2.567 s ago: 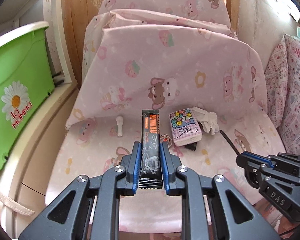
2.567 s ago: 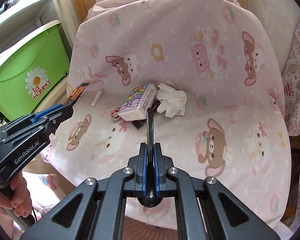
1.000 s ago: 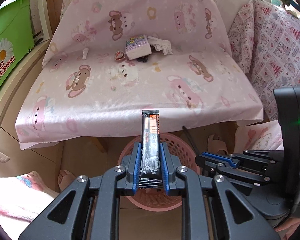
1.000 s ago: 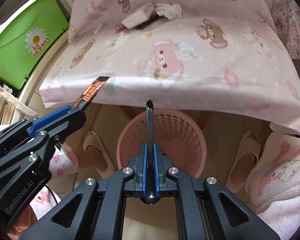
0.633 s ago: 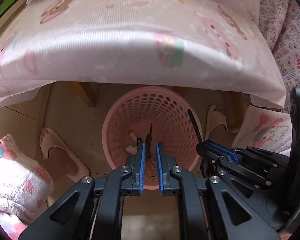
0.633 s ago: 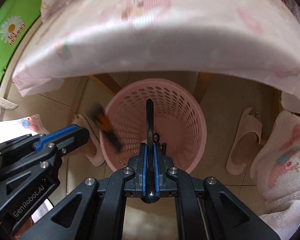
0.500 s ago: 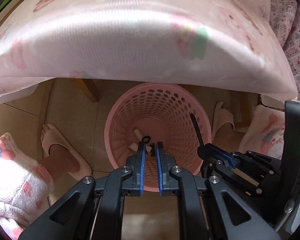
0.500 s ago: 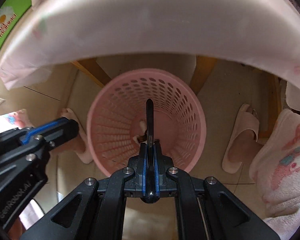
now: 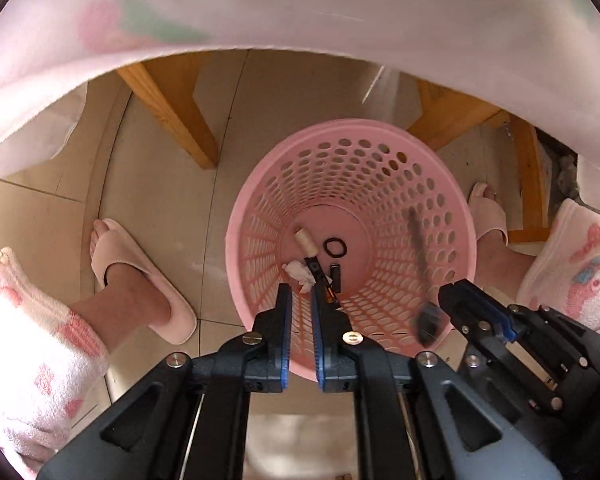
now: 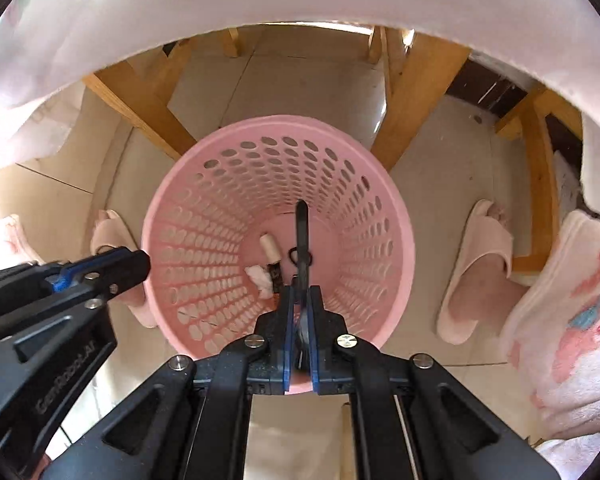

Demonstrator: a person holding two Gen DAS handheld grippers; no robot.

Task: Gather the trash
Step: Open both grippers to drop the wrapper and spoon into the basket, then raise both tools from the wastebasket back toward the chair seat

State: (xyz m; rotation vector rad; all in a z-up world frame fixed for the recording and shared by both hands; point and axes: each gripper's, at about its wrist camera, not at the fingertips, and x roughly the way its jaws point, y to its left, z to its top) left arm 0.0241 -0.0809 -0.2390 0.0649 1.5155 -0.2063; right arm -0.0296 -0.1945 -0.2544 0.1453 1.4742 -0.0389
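Note:
A pink perforated basket stands on the floor under the table. The dark sachet lies at its bottom with a white tissue wad, a cream tube and a black ring. My left gripper is slightly open and empty over the near rim. A thin black stick stands between the slightly parted fingers of my right gripper. In the left wrist view it is blurred beside the right gripper's tip.
A pink cloth hangs over the table edge above. Wooden table legs stand behind the basket. Slippered feet are on the tiled floor on both sides of the basket.
Both grippers moved from the tabletop down over the basket. The left gripper let go of the sachet, which now lies in the basket. The right fingers have parted slightly around the stick.

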